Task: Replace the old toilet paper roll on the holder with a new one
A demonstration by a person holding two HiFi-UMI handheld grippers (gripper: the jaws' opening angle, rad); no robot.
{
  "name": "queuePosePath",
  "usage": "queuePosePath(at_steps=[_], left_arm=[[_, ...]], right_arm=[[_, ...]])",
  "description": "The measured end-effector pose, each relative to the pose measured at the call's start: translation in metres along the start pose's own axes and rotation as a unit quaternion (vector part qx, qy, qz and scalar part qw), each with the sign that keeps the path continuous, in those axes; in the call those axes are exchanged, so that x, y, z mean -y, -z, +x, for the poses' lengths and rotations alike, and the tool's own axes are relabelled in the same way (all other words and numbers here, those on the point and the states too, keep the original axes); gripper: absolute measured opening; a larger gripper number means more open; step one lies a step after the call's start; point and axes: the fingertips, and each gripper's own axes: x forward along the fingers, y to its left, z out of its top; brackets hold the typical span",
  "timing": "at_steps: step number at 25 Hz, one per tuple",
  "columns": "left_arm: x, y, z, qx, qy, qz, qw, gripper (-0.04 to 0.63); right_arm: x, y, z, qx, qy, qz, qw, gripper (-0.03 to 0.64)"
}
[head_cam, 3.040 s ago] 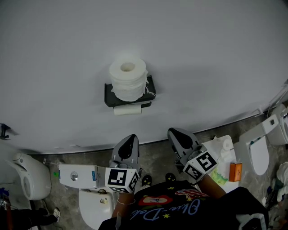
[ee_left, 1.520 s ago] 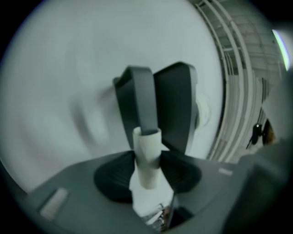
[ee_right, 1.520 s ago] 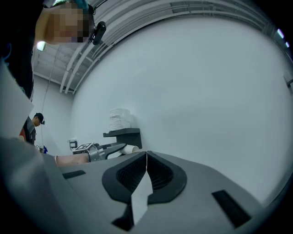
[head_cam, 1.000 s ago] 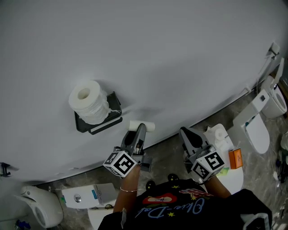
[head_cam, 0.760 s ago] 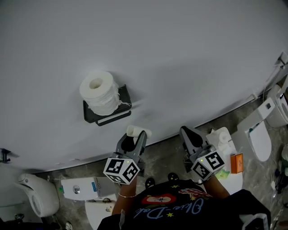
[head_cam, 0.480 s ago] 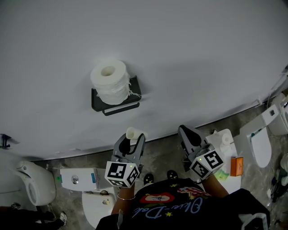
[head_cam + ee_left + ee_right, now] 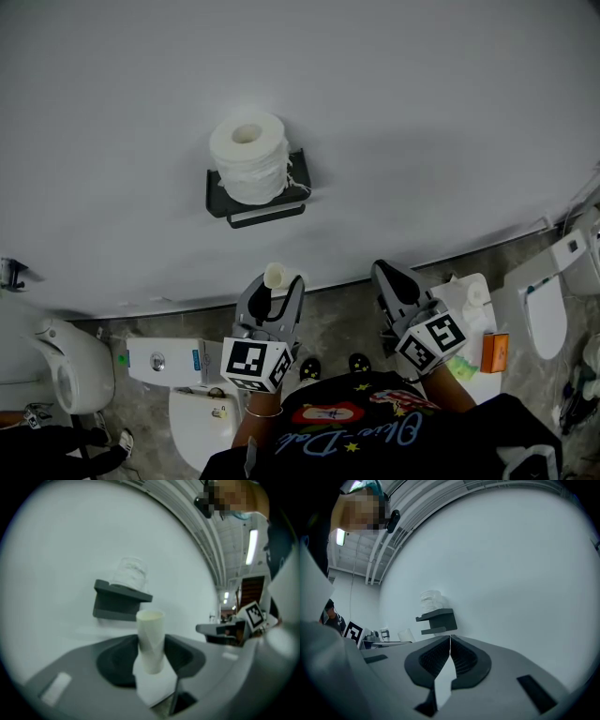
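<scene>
Below the holder (image 7: 255,195), clamping the cardboard tube (image 7: 276,275) upright in the left hand-held gripper (image 7: 151,654), holding the right hand-held gripper (image 7: 450,641) closed and empty, with the full roll (image 7: 248,157) atop the holder.

An orange box (image 7: 493,352) sits near a white toilet (image 7: 546,319).

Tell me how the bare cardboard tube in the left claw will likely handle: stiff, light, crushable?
The tube shows an open, hollow end, so it is probably very light and would crush if squeezed harder. It stands upright in the left claw, gripped low, so a bump may tilt it. Laid on its side, it would likely roll.
</scene>
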Motion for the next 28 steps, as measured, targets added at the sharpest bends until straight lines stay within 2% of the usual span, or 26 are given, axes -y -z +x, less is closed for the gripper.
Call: queuePosePath(at_steps=[11, 14, 17, 20, 21, 22, 23, 25, 28], left_arm=[[0.002, -0.002, -0.005, 0.005, -0.001, -0.006, 1.0000, 0.172], [0.001, -0.004, -0.010, 0.007, -0.002, -0.009, 0.9999, 0.172], [-0.005, -0.005, -0.017, 0.008, -0.006, -0.005, 0.9999, 0.173], [-0.013, -0.006, -0.023, 0.009, -0.013, -0.001, 0.9999, 0.173], [-0.016, -0.007, -0.025, 0.011, -0.016, 0.000, 0.9998, 0.173], [-0.018, -0.008, -0.028, 0.013, -0.018, 0.001, 0.9998, 0.173], [-0.019, -0.010, -0.031, 0.016, -0.020, 0.002, 0.9997, 0.173], [-0.021, -0.011, -0.039, 0.023, -0.025, 0.002, 0.9994, 0.173], [-0.030, -0.012, -0.048, 0.028, -0.033, -0.003, 0.9990, 0.173]], right_arm=[[-0.004, -0.002, -0.003, 0.010, -0.007, 0.005, 1.000, 0.012], [-0.015, -0.020, 0.005, 0.026, -0.051, -0.008, 0.998, 0.012], [-0.032, -0.066, 0.025, 0.054, -0.110, -0.067, 0.990, 0.012], [-0.068, -0.126, 0.050, 0.071, -0.191, -0.166, 0.965, 0.015], [-0.083, -0.142, 0.059, 0.065, -0.219, -0.196, 0.954, 0.036], [-0.097, -0.154, 0.066, 0.050, -0.247, -0.226, 0.941, 0.102], [-0.111, -0.162, 0.072, 0.027, -0.274, -0.256, 0.927, 0.135], [-0.133, -0.168, 0.083, -0.026, -0.317, -0.317, 0.894, 0.147], [-0.150, -0.168, 0.111, -0.092, -0.352, -0.390, 0.846, 0.172]])
